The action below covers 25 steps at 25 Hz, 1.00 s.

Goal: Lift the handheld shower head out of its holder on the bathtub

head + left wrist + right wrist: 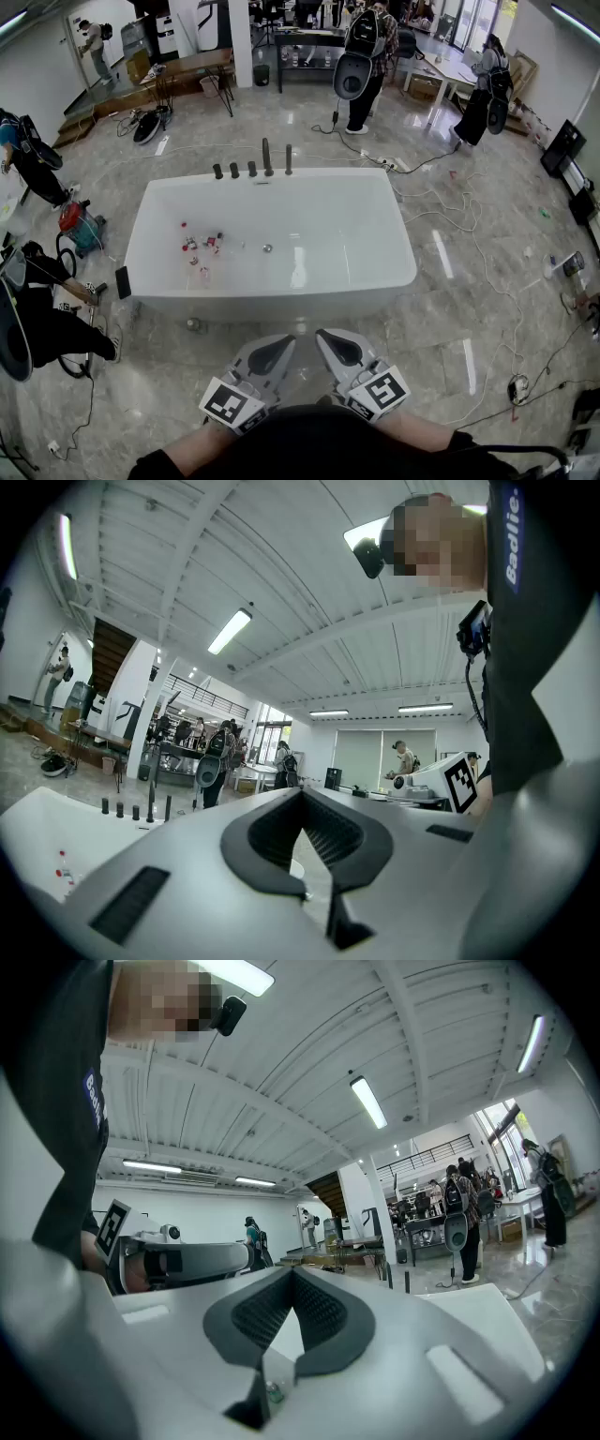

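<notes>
The white bathtub (141,281) stands mid-floor in the head view. Several dark fixtures line its far rim. The slim upright one at the right end (288,159) looks like the handheld shower head in its holder. The same row shows small in the left gripper view (168,806) and the right gripper view (407,1282). My left gripper (277,352) and right gripper (334,345) are held close to my body, on the near side of the tub and far from the fixtures. Both are shut and empty, with the fingertips meeting (302,792) (292,1270).
Small red and white items (200,247) lie in the tub near the drain (267,248). Cables (469,225) trail over the marble floor at the right. A red vacuum (71,219) and a crouching person (47,328) are at the left. Other people stand behind the tub.
</notes>
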Tool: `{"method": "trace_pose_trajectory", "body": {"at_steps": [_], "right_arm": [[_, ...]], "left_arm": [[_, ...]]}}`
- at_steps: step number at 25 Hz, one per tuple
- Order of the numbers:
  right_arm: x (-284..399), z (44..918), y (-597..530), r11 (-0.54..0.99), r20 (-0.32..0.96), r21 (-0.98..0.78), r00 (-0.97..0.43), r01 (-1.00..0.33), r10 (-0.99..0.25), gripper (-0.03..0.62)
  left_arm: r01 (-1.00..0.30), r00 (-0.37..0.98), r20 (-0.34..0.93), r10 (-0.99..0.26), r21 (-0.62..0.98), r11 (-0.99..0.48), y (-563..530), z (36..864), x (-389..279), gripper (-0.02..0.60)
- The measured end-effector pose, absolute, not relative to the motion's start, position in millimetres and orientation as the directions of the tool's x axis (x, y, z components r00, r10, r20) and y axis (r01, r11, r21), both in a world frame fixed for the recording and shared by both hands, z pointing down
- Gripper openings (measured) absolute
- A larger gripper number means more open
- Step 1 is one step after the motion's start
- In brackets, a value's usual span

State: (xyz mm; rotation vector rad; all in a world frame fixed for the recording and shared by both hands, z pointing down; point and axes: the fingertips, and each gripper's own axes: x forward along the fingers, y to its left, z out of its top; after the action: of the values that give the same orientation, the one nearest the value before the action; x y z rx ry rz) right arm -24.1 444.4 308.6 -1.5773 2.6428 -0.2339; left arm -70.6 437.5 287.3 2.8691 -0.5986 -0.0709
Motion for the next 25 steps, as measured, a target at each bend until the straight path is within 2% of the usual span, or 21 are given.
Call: {"method": "trace_pose_trajectory", "body": {"at_steps": [13,19,25], "right_arm": [[-21.9,309.8,444.4,0.475,0.006,-0.184,-0.485,-0.860,-0.875,0.000],[-0.3,316.6,441.4,0.475,0.011,-0.203,-0.487,-0.856,-0.873,0.002],[43.4,332.6,419.4,0.456,0.011,-0.225,-0.470,-0.861,-0.882,0.002]], "left_arm": [[-0.407,0.910,0.002,-0.416,0.211,-0.889,435.7,289.7,-68.3,0.000],[-0.414,0.908,0.027,-0.418,0.196,-0.889,434.6,293.4,-53.9,0.000],[-0.489,0.868,0.006,-0.497,0.194,-0.851,408.9,296.7,-29.3,0.000]]}}
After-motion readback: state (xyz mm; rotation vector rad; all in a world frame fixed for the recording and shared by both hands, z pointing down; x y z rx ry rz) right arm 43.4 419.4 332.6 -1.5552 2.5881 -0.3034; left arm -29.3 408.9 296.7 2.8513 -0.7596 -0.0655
